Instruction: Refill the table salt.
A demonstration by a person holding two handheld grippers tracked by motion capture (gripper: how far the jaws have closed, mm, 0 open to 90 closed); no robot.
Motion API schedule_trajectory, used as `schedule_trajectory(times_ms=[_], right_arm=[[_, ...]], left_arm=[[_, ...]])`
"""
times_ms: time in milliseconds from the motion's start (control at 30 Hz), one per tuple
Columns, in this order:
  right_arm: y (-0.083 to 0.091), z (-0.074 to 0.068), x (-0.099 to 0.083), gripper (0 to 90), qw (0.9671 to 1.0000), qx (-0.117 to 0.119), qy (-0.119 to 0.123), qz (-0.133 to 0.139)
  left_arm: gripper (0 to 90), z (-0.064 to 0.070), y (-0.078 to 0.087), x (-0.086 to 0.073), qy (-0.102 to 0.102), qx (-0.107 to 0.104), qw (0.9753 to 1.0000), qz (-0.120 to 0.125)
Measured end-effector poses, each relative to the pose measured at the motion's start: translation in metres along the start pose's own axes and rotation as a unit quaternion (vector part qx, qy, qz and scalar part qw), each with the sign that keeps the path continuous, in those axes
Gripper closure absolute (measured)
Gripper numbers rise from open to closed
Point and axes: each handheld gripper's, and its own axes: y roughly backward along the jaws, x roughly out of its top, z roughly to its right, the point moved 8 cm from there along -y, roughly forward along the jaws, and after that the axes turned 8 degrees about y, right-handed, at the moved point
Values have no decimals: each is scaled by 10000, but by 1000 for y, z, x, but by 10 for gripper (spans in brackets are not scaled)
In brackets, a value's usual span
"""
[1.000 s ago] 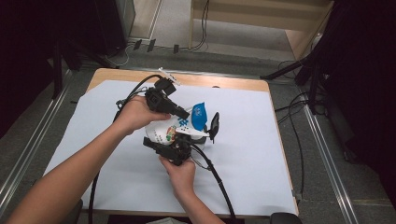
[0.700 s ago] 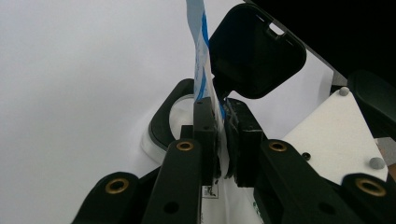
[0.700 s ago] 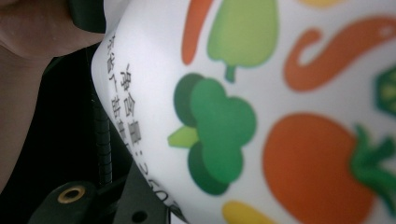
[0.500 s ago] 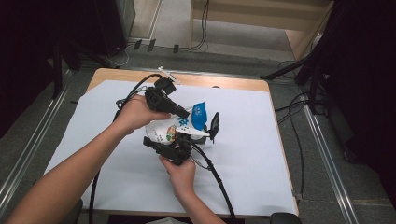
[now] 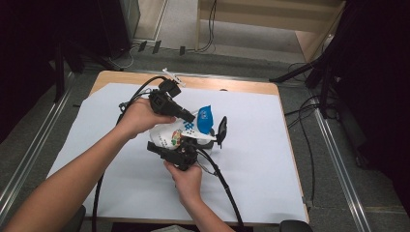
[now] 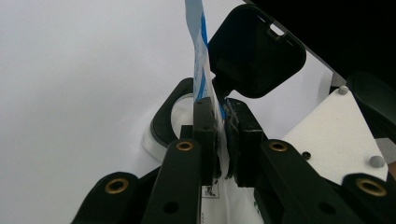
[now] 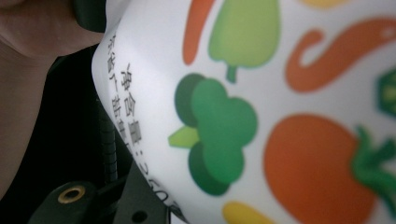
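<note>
Staying clamped, left claw [image 6: 222,135] grips pouch [image 6: 201,70].

Both hand-held grippers [image 5: 191,117] [image 5: 191,145] clamped, close together

Lab: paper-covered table [image 5: 270,159], floor cables [image 5: 309,145]

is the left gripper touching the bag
Touching. In the left gripper view, the left gripper has its jaws shut on the bag's white and blue edge, pinched flat between both pads with no gap.
</note>
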Motion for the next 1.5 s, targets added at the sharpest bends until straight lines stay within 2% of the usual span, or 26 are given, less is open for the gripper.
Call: schedule_trajectory(times_ms=[1500], right_arm=[[-2,-2,2,676,10000,22,-15,61]], left_arm=[[839,-1,4,1,5,-16,10000,46]])
